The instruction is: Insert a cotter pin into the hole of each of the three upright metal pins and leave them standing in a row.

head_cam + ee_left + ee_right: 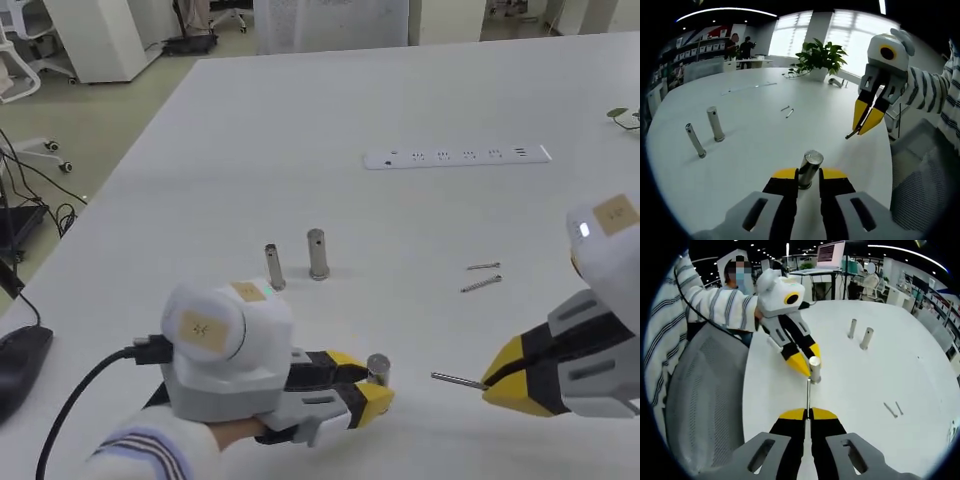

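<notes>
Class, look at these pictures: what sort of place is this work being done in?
Probably an open-plan office or lab: a large white table with a power strip, a potted plant by tall windows, and a monitor on a desk behind.

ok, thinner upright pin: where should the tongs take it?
Low on the shaft, tongs level, from the near side. The thinner pin stands upright and slender, so a side pinch suits it. The thicker pin stands close beside it, and the top should probably stay clear for insertion.
</notes>
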